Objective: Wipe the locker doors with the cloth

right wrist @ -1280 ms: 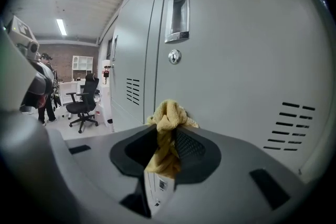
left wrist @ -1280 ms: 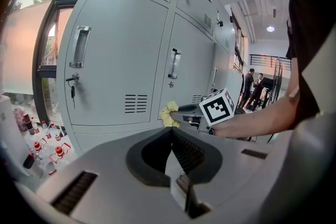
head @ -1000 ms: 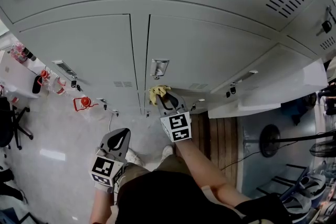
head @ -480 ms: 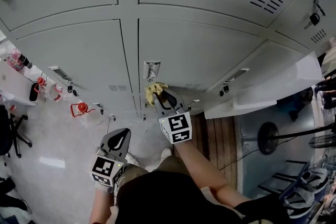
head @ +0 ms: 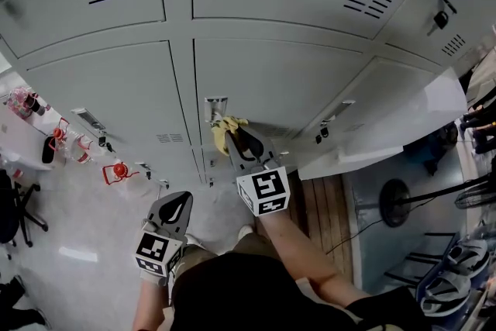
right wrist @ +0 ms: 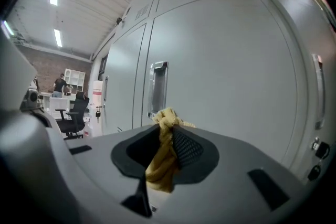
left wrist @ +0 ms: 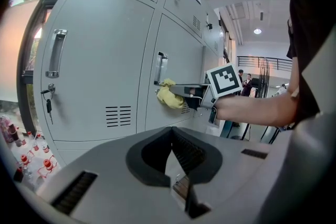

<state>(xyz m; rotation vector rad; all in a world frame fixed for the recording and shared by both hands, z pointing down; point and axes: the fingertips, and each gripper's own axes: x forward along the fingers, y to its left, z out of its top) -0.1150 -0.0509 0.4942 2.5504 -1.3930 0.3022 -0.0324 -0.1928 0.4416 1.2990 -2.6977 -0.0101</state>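
Grips a yellow cloth [right wrist: 164, 157] in the right gripper [right wrist: 166, 131], jaws clenched on its middle, a knotted wad poking out past the tips and a loose tail hanging back between the pads. Holds that wad up against a grey locker door [head: 263, 81], just below and a little to the right of the lower end of its upright handle [head: 215, 108] as seen from the head view; from the left gripper view, looks to sit on the door face, though contact cannot be confirmed. Carries the left gripper [left wrist: 173, 147] low and well back from the handle, below it and to its left, jaws shut together with nothing between them, aimed at the same bank of lockers. Takes in vent slots [head: 169, 138] on the neighbouring panel left of the handle, and an open door [head: 387, 128] swung out well to the handle's right.
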